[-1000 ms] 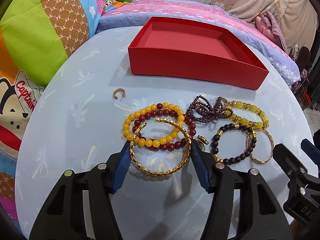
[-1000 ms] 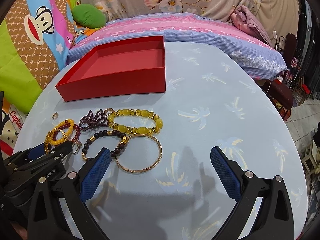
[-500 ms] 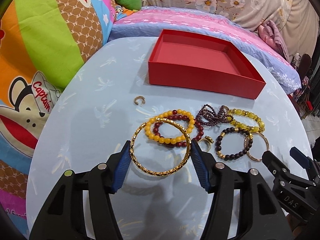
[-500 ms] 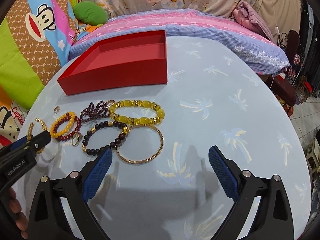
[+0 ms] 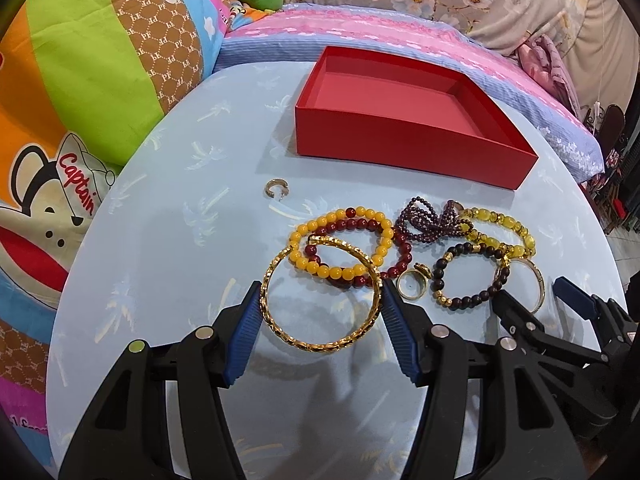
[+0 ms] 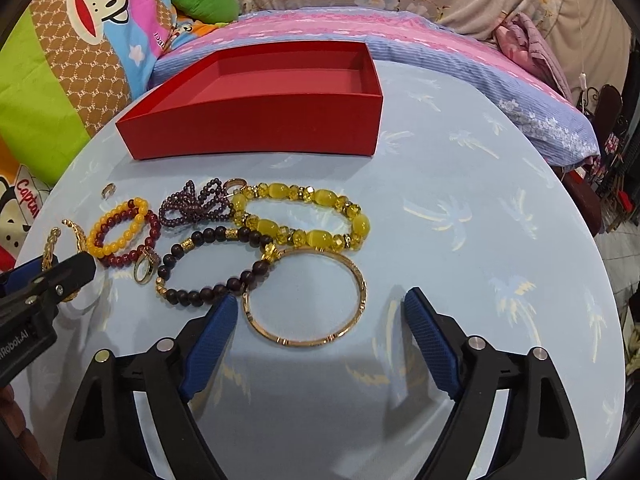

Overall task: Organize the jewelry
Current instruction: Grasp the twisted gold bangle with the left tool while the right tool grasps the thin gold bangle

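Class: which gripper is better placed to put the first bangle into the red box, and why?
Left. The left gripper grips the textured gold bangle; the right gripper is open.

Shiny gold metal bangle (image 5: 320, 296) (chain-textured), glossy yellow beads (image 6: 304, 216), matt red cardboard-looking box (image 5: 400, 136).

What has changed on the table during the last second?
The left gripper, shut on the gold chain bangle, has raised it off the bead bracelets. The right gripper, open, came closer to the thin gold bangle. The red box stayed empty.
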Available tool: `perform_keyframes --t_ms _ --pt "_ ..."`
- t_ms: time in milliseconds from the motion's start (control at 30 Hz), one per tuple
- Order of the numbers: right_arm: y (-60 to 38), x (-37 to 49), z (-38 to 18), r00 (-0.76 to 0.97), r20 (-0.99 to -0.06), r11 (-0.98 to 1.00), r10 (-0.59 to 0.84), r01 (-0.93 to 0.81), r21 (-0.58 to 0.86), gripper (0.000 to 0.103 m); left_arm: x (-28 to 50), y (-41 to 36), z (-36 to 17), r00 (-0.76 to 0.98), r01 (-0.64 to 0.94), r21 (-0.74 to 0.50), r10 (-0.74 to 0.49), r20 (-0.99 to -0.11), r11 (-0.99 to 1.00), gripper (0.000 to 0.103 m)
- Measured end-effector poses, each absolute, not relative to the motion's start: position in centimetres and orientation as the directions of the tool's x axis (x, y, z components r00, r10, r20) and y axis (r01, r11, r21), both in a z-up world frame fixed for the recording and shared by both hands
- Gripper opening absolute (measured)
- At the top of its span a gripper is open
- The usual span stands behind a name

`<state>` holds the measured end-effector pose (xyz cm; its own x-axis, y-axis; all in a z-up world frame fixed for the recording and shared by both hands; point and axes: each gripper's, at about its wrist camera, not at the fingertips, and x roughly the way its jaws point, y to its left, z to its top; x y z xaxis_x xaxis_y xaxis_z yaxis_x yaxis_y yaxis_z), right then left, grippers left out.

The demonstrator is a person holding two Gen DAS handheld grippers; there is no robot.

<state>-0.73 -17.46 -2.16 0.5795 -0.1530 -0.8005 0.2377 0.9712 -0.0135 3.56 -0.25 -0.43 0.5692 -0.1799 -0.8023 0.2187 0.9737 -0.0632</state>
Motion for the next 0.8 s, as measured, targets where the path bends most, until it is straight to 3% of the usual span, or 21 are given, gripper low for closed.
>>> perform_keyframes --t_ms 167,800 --pt "-17.6 -0.8 -1.9 0.593 -0.792 0.974 -0.145 0.225 -0.010 0.061 3.7 -0.4 -0.5 0.565 0.222 -0.066 -0.183 -0.805 0.973 0.056" --pt "-19.7 -2.4 2.5 0.656 -0.748 0.962 -0.101 0.257 0.095 0.060 3.6 -0.5 2.6 0.591 0.244 -0.105 -0.234 -0.772 0.964 0.056"
